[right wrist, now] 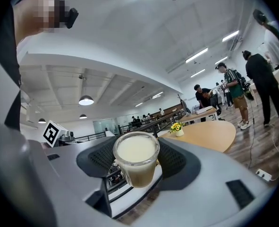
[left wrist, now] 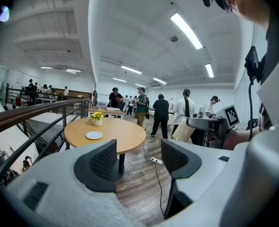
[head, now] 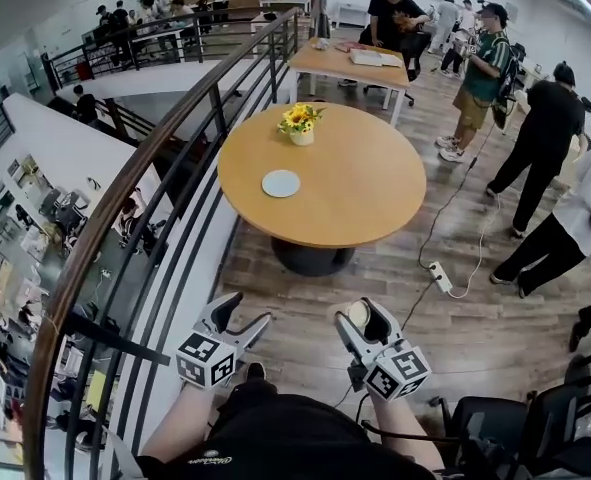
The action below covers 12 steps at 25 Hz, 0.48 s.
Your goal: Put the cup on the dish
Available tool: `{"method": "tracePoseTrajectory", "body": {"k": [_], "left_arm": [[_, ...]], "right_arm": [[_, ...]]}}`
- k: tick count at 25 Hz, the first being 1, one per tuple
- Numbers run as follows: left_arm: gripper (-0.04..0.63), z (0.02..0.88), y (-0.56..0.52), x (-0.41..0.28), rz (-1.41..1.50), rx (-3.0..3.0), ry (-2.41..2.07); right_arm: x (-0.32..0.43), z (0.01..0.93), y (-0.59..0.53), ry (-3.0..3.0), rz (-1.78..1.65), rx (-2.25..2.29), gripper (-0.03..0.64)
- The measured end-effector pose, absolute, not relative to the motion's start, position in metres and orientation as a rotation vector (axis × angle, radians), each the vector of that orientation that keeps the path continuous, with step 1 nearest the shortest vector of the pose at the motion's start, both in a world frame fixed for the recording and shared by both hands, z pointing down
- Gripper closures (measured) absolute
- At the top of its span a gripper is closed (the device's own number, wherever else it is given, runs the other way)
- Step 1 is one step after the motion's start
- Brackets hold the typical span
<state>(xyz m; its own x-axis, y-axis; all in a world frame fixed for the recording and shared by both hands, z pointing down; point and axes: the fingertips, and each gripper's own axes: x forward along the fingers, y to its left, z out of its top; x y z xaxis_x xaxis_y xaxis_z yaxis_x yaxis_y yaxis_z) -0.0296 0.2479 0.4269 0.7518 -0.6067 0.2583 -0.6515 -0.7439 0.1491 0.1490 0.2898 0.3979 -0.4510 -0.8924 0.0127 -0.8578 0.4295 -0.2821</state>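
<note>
Between the right gripper's (right wrist: 137, 159) two dark ribbed pads (right wrist: 174, 161), a clear cup (right wrist: 135, 151) sits upright, clamped from both sides. It is filled almost to the rim with a pale, creamy liquid. The left gripper (left wrist: 138, 159) carries nothing: its pads stand apart, and only floor shows through the gap. Both grippers hang low in front of the person, over the wooden floor (head: 305, 303) and well short of the round wooden table (head: 375, 198). On that table lies one flat, pale dish (head: 281, 183), bare on top. Beyond it, near the far edge, stands one small white pot (head: 302, 137) holding yellow flowers. The cup is well apart from the dish. By count there are one cup, one dish, one flower pot, one round table and two grippers.
</note>
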Motion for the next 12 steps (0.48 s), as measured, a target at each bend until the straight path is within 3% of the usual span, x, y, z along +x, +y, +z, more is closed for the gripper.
{"method": "tracePoseTrajectory", "body": {"k": [12], "left_arm": [[0.299,0.434,0.187,-0.031,0.251,2.699,-1.026]], "right_arm": [[0.142,0.399,0.225,2.593,-0.357,-1.512,0.348]]}}
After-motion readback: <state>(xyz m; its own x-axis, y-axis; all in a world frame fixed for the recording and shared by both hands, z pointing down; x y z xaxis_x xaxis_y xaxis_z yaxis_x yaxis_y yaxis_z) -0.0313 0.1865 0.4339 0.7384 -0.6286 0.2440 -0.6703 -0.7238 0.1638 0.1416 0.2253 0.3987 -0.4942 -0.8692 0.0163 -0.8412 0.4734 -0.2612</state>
